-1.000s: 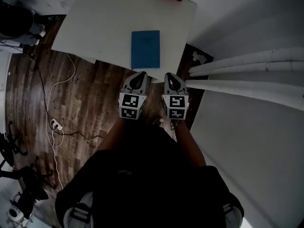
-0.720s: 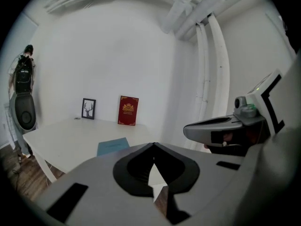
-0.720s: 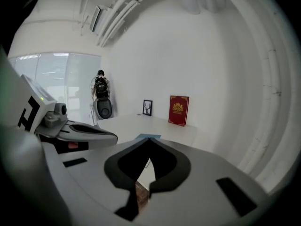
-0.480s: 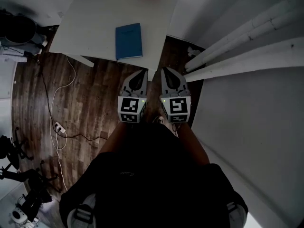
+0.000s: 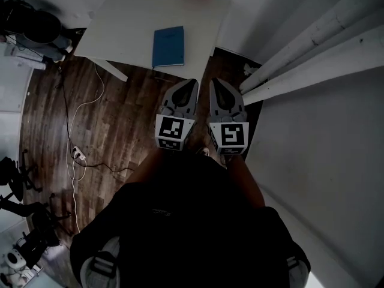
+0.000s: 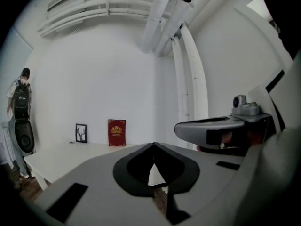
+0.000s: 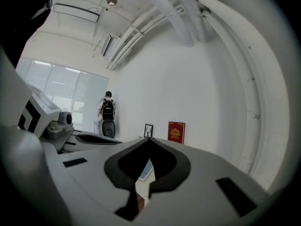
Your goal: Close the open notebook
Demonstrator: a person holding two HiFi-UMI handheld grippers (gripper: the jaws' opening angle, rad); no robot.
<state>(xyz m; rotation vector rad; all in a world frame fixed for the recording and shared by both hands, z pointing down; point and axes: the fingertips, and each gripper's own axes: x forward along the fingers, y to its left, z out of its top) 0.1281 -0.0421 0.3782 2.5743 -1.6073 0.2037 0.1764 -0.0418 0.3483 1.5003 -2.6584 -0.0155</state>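
Observation:
A blue notebook (image 5: 168,47) lies shut and flat near the front edge of the white table (image 5: 120,23). Both grippers hover side by side over the wooden floor, short of the table and close to the person's body. My left gripper (image 5: 191,81) has its jaws together with nothing between them; its tips meet in the left gripper view (image 6: 153,144). My right gripper (image 5: 214,80) is likewise shut and empty (image 7: 149,138). Through the gap below its jaws a sliver of the blue notebook (image 7: 146,170) shows. Both point level at the far wall.
A red book (image 6: 116,133) and a small framed picture (image 6: 81,133) stand at the table's back against the wall. White pipes (image 5: 312,47) run along the right. A cable and power strip (image 5: 77,155) lie on the floor at left. A backpack on a stand (image 6: 21,121) is left of the table.
Both grippers have risen towards the head camera and look larger. The notebook has stayed shut on the table, now higher and further left in the picture.

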